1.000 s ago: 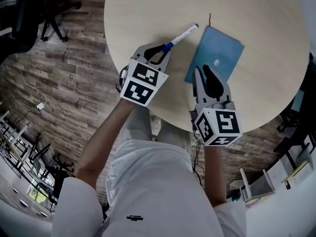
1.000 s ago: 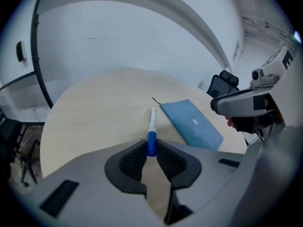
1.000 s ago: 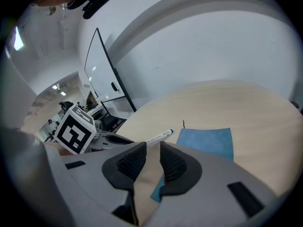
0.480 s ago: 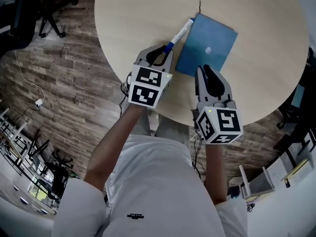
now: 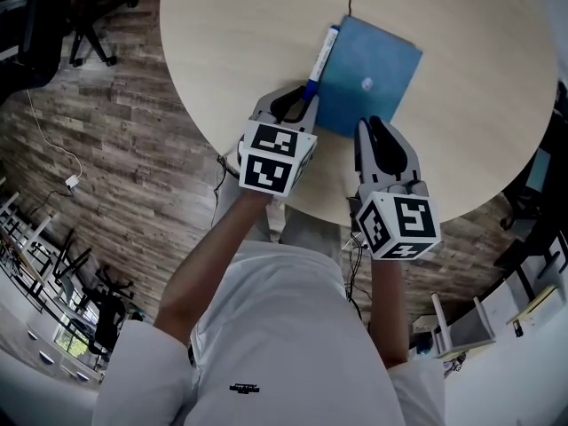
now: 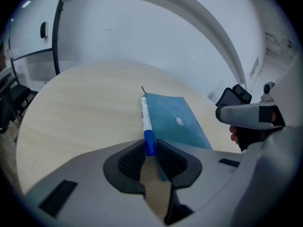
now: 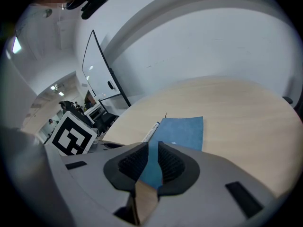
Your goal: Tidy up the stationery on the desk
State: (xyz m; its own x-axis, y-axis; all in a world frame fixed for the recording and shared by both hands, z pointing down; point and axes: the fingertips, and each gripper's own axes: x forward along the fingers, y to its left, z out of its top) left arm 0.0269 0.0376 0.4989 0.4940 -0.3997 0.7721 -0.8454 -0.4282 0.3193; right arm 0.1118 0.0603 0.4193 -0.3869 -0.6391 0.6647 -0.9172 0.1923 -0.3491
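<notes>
Your left tool (image 6: 150, 151) is clamped on the blue cap end of a whiteboard marker (image 5: 321, 56). The white barrel runs out ahead of the pads toward the far side of the round table (image 5: 240, 43).

The marker lies right along the left edge of the blue notebook (image 5: 368, 78), touching it or just beside it; can't tell which.

The notebook lies flat and closed, close to the table's near edge and skewed to it. A thin dark strand (image 5: 349, 3) sticks out at its far corner.

Your right tool (image 7: 152, 160) sits at the notebook's near corner. Its jaws have just been closing and now stand at a narrow gap. Blue cover shows in that gap, but the pads aren't seen pressing on it.

Both tools point down at the table, side by side, just apart.
</notes>
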